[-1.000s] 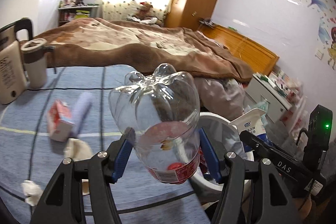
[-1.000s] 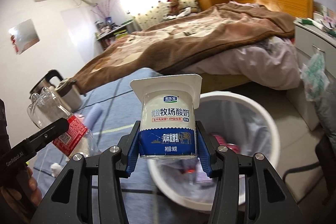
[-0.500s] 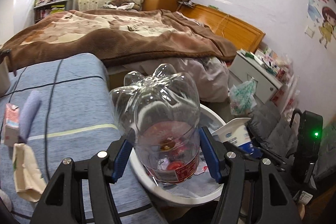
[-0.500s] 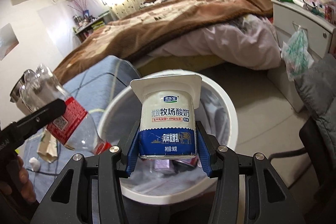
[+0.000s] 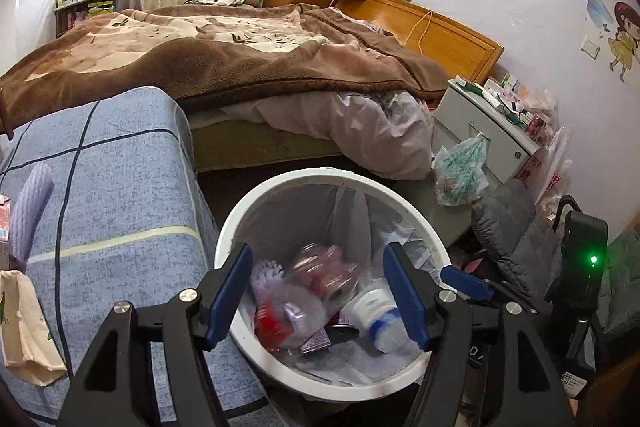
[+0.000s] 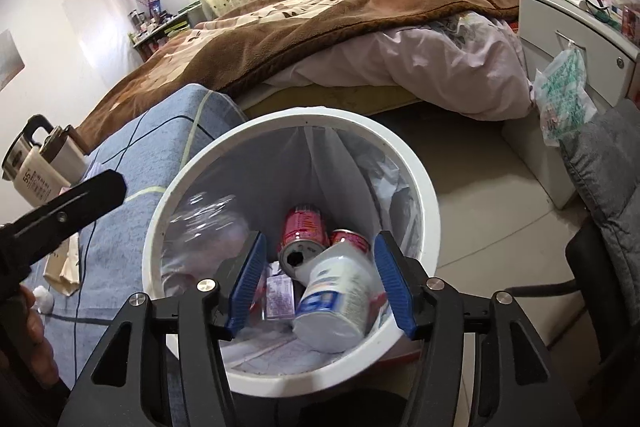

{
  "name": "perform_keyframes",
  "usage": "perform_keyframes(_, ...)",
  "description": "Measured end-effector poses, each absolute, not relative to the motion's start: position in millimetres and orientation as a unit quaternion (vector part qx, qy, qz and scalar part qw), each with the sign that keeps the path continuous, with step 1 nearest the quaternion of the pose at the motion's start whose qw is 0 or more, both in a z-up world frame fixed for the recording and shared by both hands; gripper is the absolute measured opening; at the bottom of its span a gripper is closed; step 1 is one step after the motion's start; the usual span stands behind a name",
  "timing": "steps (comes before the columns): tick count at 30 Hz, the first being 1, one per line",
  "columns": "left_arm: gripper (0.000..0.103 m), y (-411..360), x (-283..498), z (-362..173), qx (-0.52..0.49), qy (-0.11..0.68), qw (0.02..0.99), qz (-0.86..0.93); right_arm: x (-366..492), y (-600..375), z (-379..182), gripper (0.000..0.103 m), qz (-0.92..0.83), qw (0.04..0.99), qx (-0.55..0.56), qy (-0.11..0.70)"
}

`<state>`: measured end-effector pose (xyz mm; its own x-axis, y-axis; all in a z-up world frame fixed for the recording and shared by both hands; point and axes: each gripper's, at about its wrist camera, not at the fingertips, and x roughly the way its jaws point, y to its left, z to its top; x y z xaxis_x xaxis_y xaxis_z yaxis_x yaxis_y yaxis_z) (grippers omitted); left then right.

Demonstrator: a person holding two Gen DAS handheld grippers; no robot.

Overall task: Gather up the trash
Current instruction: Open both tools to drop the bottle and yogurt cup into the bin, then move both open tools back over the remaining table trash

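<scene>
A white bin with a clear liner stands on the floor below both grippers. My left gripper hangs over it, its jaws opening with nothing pressed between the pads. The clear plastic bottle is blurred, falling among the trash inside. My right gripper is also above the bin, jaws opening and free of the white-and-blue yogurt cup, which lies tilted in the bin beside red cans. The bottle shows as a blur at the bin's left wall.
A blue checked tabletop left of the bin carries a lilac roll, a paper bag and a kettle. A bed lies beyond; a nightstand, plastic bag and grey cushioned chair stand right.
Both grippers moved over the bin and opened. The bottle left the left jaws and the yogurt cup left the right jaws; both have dropped into the bin.
</scene>
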<state>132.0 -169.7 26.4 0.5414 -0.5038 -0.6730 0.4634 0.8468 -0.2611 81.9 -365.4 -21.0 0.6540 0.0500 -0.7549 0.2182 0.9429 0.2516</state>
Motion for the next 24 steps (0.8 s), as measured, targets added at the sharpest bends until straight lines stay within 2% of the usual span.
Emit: perform_keyframes(24, 0.071, -71.6, 91.3, 33.5, -0.050, 0.357, 0.912, -0.197, 55.2, -308.4, 11.9, 0.057, -0.017, 0.921, 0.162, 0.354)
